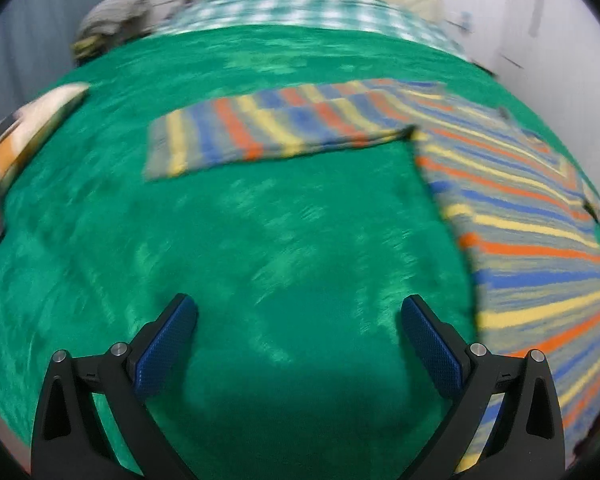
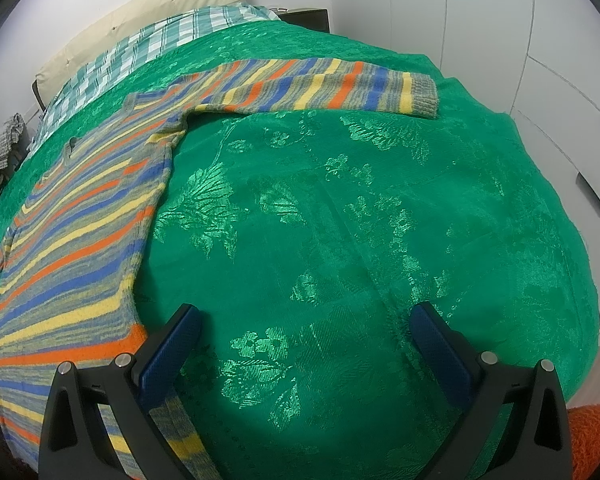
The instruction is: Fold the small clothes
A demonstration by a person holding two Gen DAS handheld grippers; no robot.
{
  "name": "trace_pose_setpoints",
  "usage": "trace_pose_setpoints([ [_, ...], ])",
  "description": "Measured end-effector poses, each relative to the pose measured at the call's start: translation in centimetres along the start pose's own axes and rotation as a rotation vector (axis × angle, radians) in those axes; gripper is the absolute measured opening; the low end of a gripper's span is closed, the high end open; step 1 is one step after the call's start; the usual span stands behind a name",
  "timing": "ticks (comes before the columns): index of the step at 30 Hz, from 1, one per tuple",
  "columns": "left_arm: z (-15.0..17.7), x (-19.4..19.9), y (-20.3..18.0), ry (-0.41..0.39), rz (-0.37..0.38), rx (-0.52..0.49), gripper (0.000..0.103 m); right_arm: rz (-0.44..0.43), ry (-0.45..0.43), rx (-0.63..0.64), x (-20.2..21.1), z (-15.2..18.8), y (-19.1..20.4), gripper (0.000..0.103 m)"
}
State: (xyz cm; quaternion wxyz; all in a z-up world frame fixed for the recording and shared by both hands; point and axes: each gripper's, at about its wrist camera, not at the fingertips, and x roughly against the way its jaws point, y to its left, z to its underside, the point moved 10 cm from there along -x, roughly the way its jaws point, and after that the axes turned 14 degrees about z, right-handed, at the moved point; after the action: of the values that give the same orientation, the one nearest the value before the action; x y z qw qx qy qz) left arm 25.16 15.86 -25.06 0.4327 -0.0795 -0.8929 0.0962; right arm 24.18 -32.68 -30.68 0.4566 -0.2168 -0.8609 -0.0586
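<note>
One sweater (image 2: 80, 216), drawers (image 2: 572, 152) right-view only

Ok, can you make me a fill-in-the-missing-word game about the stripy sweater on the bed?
1. The striped sweater lies flat on a bedspread whose colour is ____.
2. Both sleeves are spread ____ from the body, not folded in.
3. The left gripper and the right gripper both have jaws that are ____ and hold nothing.
4. At the head of the bed lies a ____ sheet in teal and white.

Missing words: green; out; open; checked
</note>
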Motion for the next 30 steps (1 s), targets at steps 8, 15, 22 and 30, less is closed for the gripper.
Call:
trace_pose_setpoints([
  [8,-2.6,-5.6,2.1,0.005,0.059,-0.071,0.103,0.036,-0.021,0.031,0.0,0.2,-0.1,0.103],
  [15,-2.7,-5.5,1.6,-0.011,-0.012,-0.13,0.103,0.051,-0.048,0.033,0.4,0.6,-0.5,0.103],
  [22,-2.4,-5.4,1.8,-0.011,0.003,-0.119,0.103,0.084,-0.071,0.045,0.3,0.7,-0.2,0.103],
  [30,-2.5,-5.5,1.8,-0.012,0.003,-0.118,0.103,0.107,-0.086,0.042,0.6,0.8,-0.1,0.103],
])
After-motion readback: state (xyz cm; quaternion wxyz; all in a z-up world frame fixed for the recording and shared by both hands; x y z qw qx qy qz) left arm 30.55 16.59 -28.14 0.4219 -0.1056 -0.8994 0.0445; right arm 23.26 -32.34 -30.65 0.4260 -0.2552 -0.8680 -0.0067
